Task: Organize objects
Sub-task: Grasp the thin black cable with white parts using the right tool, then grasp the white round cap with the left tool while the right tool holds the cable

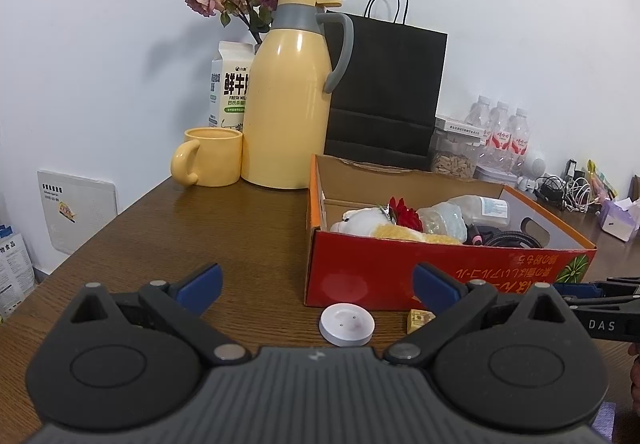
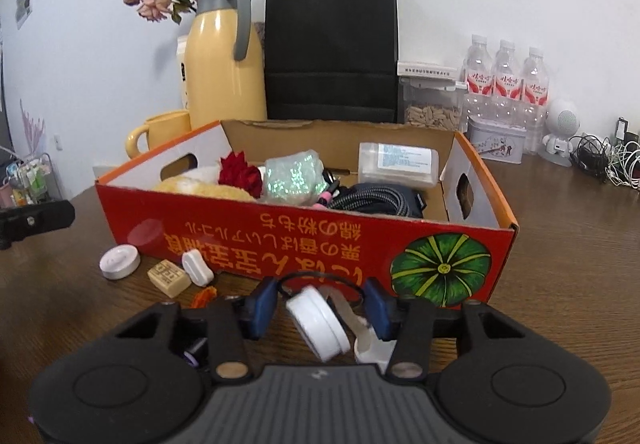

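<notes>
A red box (image 2: pixel 304 240) sits on the brown desk (image 2: pixel 560 264), with its long side running left to right. A green pumpkin picture is on its front. Inside it are a soft yellow toy (image 2: pixel 200 185), a red flower (image 2: pixel 240 173), a shiny green bag (image 2: pixel 294 177), a clear tub (image 2: pixel 398 163) and a black cable (image 2: pixel 376 199).

In front of the box, the right gripper (image 2: pixel 320 310) has its blue pads on either side of a white round thing (image 2: pixel 318 326). This thing is tipped up on its edge, with its flat face turned to the left and up. It is blurry. The pads are near its sides, but I cannot tell if they press on it. A thin black loop (image 2: pixel 320 278) and a pale strip (image 2: pixel 348 314) lie just behind it.

To the left on the desk are a white disc (image 2: pixel 119 262) lying flat, a small tan block (image 2: pixel 169 278), and a white oval piece (image 2: pixel 197 267) that leans on the box front. Its long way runs from the box toward us.

The left gripper (image 1: pixel 316 286) is spread wide with nothing in it. It hangs over the desk, near the white disc.

Behind the box stand a yellow jug (image 2: pixel 224 67), a yellow mug (image 2: pixel 160 131), a black bag (image 2: pixel 332 47) and water bottles (image 2: pixel 506 71).
</notes>
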